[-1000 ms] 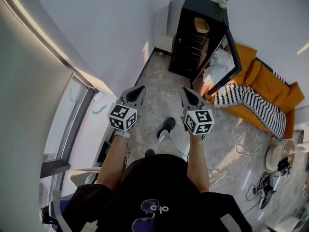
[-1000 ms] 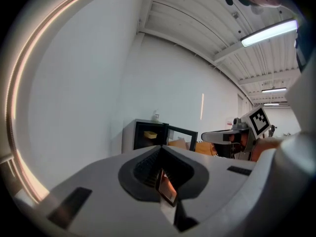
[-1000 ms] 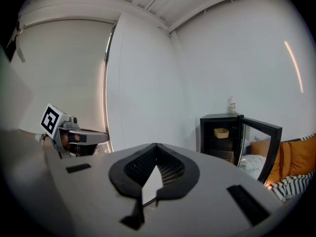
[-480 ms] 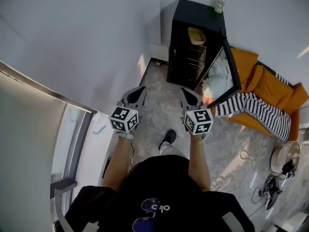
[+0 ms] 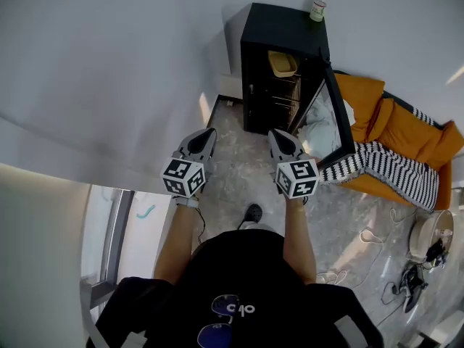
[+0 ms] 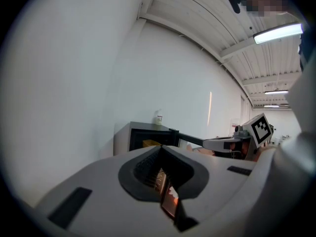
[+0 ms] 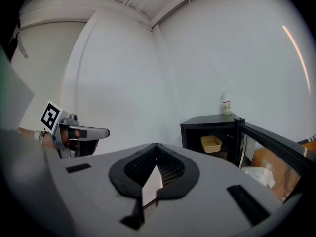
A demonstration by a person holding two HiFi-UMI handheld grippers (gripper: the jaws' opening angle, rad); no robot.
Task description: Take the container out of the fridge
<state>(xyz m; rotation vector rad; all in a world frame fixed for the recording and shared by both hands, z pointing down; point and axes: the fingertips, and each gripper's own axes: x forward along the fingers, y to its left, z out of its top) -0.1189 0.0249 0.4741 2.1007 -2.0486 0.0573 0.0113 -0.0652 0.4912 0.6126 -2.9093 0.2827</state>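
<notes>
– Two grippers up, both empty. The left gripper (image 5: 208, 132) is holding its jaws pressed together with nothing between them, and the right gripper (image 5: 276, 133) is doing the same.

– Where is the target sitting?

– The shallow yellow plastic container (image 5: 282, 63) is resting on the top shelf inside the small black fridge (image 5: 279, 31), at the far side of the room against the white wall. It is sitting upright and nothing is touching it.

– Is the fridge standing open?

– Yes. Its glass door (image 5: 330, 114) is hanging wide open, swung out to the right, so that step is looking done. A small white bottle (image 5: 317, 10) is standing on the fridge top, and an orange sofa (image 5: 406, 133) is lying just right of the door.

– How far along is the job running?

– Early, I am judging. Both grippers are hovering side by side over the grey marbled floor (image 5: 232, 172), pointing toward the fridge but well apart from it. The approach, opening a jaw pair, gripping the container and drawing it out past the door are all waiting to be done.
</notes>
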